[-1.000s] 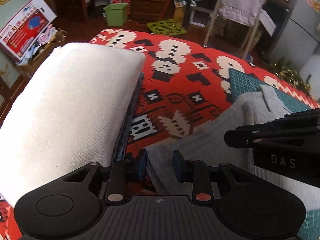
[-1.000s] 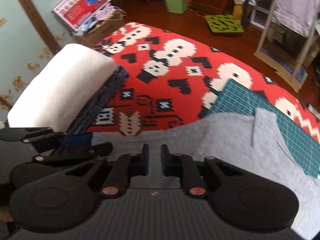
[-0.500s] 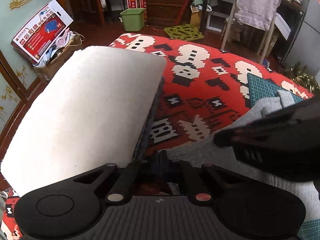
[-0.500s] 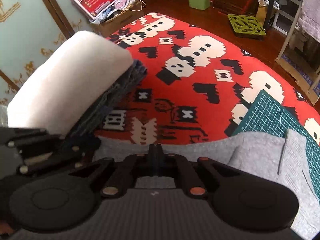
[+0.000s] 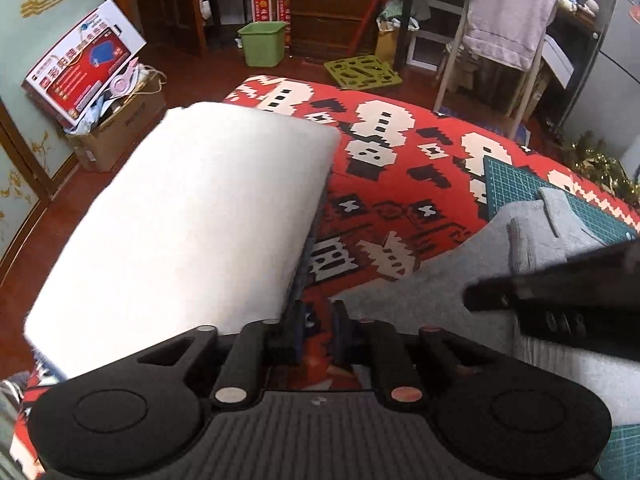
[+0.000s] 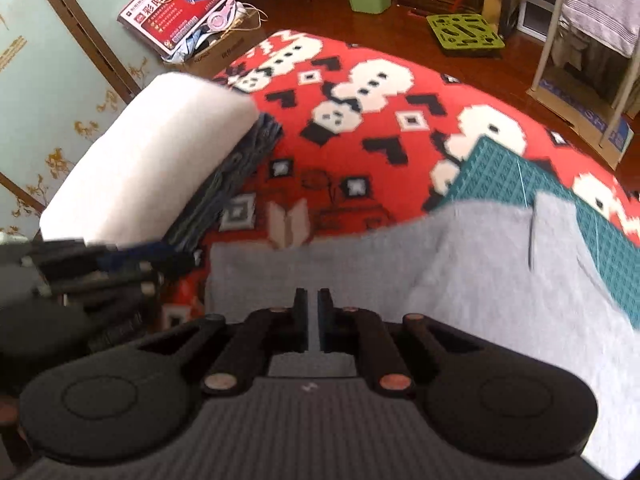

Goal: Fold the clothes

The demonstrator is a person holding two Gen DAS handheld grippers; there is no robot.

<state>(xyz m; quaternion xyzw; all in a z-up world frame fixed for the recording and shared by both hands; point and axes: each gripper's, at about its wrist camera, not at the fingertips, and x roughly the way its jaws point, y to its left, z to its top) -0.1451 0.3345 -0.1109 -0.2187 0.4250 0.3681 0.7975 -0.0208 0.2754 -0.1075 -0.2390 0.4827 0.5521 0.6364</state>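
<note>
soft grey knit garment (image 6: 460,272); matt black gripper (image 6: 314,304)

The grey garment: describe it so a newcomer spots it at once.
Start from the red patterned blanket. At its near edge the grey garment lies spread, partly over a green cutting mat. Unlike the folded white stack to the left, it is flat, plain grey and unfolded.

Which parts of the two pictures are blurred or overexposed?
Left wrist view: the white folded cloth is overexposed, texture lost; the right gripper is smeared by motion. Right wrist view: the grey garment edge and the left gripper are blurred.
</note>
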